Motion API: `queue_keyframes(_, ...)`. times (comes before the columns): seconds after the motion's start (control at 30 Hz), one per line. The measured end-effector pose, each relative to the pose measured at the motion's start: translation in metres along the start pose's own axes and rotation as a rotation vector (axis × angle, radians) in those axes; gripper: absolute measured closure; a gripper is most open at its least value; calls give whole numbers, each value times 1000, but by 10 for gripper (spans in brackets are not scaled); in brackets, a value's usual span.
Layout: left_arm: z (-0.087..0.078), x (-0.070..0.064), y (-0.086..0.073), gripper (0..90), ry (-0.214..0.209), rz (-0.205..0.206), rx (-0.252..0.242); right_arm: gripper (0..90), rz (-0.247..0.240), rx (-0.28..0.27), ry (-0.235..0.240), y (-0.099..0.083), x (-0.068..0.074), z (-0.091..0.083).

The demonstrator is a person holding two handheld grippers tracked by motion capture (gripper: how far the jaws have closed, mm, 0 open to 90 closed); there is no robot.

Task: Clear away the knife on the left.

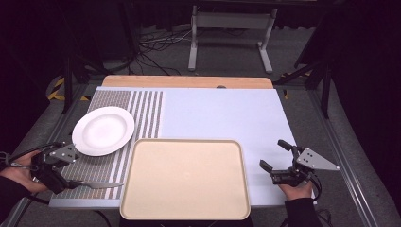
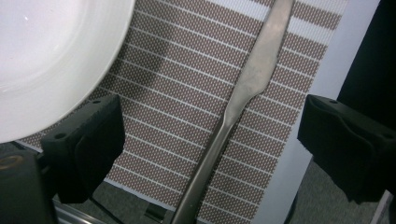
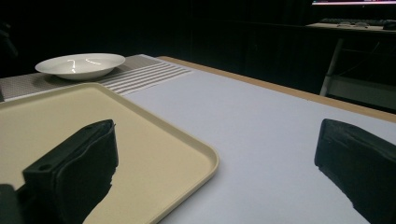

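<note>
A metal knife (image 1: 97, 184) is seen lying flat on the striped placemat (image 1: 135, 111) at the near left of the table (image 1: 222, 113), its blade pointing toward the beige tray (image 1: 185, 178) and its tip just short of the tray's left rim. In the left gripper view the knife (image 2: 238, 100) is shown between the wide-spread jaws, its handle running down out of the bottom of the picture; no contact between the pads and the metal can be made out there. The left gripper (image 1: 59, 176) is held low at the table's near left corner, over the handle end, with its jaws apart and nothing clamped.

A white plate (image 1: 103, 130) is set on the placemat just beyond the knife, near the tray's far left corner; nothing is seen lying in it. Its rim (image 2: 56, 70) is seen just beside the left jaw in the left gripper view. The tray is placed at the near middle of the table, and its surface is bare.

The right gripper (image 1: 280, 161) is held near the table's near right edge, just right of the tray, with its jaws spread wide and nothing between them. In the right gripper view the tray (image 3: 154, 135) is seen behind the left jaw and the plate (image 3: 80, 65) farther off
</note>
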State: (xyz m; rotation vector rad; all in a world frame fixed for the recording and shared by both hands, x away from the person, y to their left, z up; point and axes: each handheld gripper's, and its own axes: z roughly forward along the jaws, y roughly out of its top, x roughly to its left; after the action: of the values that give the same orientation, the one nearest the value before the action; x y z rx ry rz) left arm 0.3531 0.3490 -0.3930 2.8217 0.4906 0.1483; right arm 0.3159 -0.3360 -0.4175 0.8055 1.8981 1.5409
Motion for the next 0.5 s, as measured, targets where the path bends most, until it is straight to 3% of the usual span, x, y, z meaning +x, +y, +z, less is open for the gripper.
queue_keyframes(0.5,23,-1,4,240,-3,115,222,1,0,-3,3,0,1,-3)
